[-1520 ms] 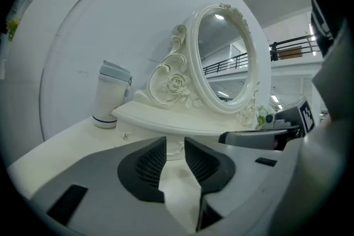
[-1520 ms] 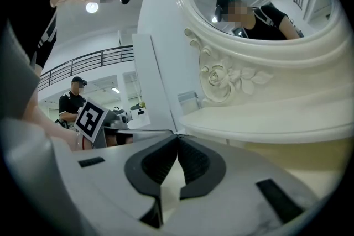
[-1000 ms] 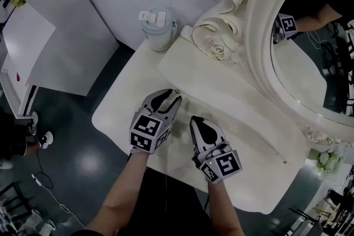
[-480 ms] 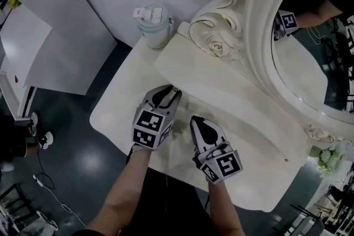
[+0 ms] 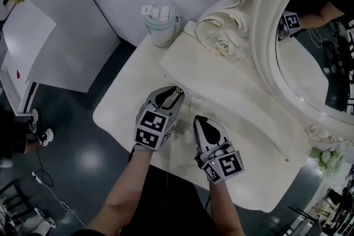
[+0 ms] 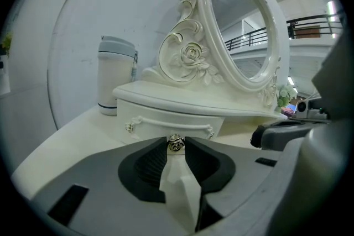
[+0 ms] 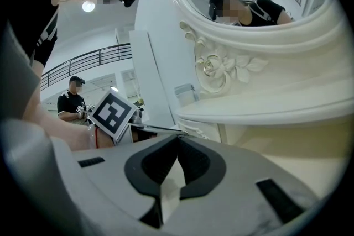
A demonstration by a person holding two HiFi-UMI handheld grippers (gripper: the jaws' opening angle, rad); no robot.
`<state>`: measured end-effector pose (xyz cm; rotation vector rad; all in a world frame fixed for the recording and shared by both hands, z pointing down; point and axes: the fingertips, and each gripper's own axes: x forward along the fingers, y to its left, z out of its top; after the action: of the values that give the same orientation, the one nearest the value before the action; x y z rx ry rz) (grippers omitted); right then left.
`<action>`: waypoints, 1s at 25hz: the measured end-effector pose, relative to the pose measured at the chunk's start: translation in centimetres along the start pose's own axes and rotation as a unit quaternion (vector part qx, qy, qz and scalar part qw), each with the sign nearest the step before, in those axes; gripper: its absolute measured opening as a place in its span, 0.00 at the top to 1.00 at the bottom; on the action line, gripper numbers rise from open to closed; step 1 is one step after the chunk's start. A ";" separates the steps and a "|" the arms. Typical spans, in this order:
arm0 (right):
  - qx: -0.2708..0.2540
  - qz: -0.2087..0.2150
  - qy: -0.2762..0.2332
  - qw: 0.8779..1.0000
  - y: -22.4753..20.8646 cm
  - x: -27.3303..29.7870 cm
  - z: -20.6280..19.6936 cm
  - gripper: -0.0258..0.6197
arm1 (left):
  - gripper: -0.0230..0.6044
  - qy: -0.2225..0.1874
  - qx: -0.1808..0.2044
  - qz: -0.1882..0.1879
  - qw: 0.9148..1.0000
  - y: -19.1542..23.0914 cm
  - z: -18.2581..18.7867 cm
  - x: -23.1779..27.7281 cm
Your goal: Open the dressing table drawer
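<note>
The cream-white glossy dressing table (image 5: 119,116) has a rounded top. At its back is a raised shelf box carrying an oval mirror (image 5: 315,47) in a moulded frame with scrolls and a carved rose (image 5: 224,47). The dressing table drawer (image 6: 166,118) is set in the front of that box, under its overhanging top. Its face is smooth white, with a thin curved relief trim ending in small gilt studs. A small gold metal knob (image 6: 176,144) stands out at its centre. A pale green-and-white lidded tumbler (image 5: 161,25), cylindrical and matt, stands on the tabletop just beside the box's left end.

Each gripper bears a cube of black-and-white square markers (image 5: 152,129). The patterns are code blocks, not readable words.

Left gripper (image 6: 176,142): grey shell with black ribbed pads. Its jaws are drawn in to a narrow gap, with the gold metal knob between the tips and both pads against it.

Right gripper (image 7: 178,138): jaws fully together with nothing between them. It is poised over the tabletop just to the right of the left gripper, apart from the drawer.
</note>
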<state>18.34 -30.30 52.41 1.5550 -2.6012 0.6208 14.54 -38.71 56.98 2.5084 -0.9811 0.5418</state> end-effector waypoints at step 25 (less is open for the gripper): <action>0.005 0.009 -0.007 1.000 1.6 -0.8 -0.1 0.95 | 0.79 0.005 -0.018 -0.001 1.000 -0.2 -1.6 -2.5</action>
<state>17.36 -28.89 51.80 1.5470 -2.6287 0.6264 12.60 -36.39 57.11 2.4730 -0.9750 0.5321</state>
